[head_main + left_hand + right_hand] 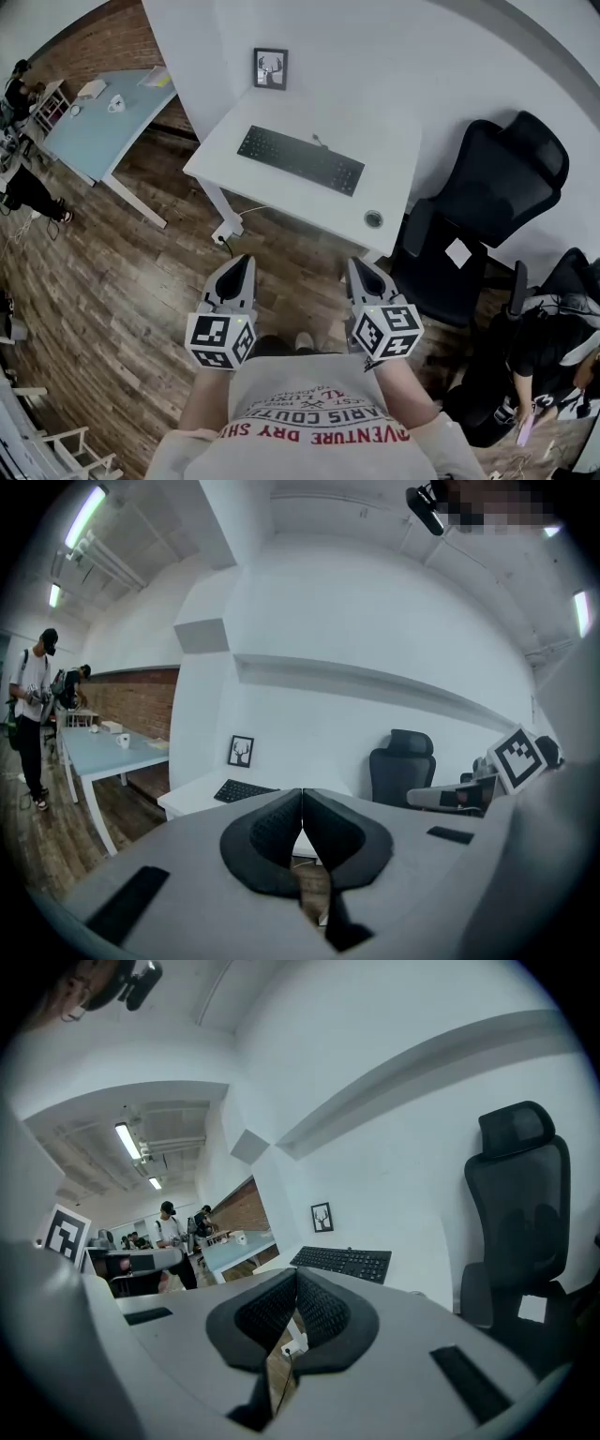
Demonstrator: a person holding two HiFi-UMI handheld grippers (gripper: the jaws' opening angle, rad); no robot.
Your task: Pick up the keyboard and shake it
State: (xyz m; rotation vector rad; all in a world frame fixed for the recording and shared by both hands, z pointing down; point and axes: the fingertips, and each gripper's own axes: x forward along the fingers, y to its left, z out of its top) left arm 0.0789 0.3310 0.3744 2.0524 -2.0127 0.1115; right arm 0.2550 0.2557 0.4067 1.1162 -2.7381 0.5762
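Both grippers are up in front of the person, low in the head view. The left gripper sits at lower centre-left and the right gripper at lower centre-right, side by side with a gap between them and both above the wooden floor. In its own view the left gripper's black jaws are pressed together with nothing between them. The right gripper's view shows the same: jaws closed tip to tip and empty.

The keyboard is the one to watch. It's black and lies flat on the white counter in the upper middle of the head view, set at a slant. It's well apart from both grippers, and neither touches it. In the left gripper view it sits just left of the closed jaws, and in the right gripper view just above and right of them.

Behind the keyboard, a small framed picture stands against the white wall. A round grommet sits near the counter's front edge. A black office chair stands to the right of the counter. A pale blue counter sits in the upper left with a mug on it.
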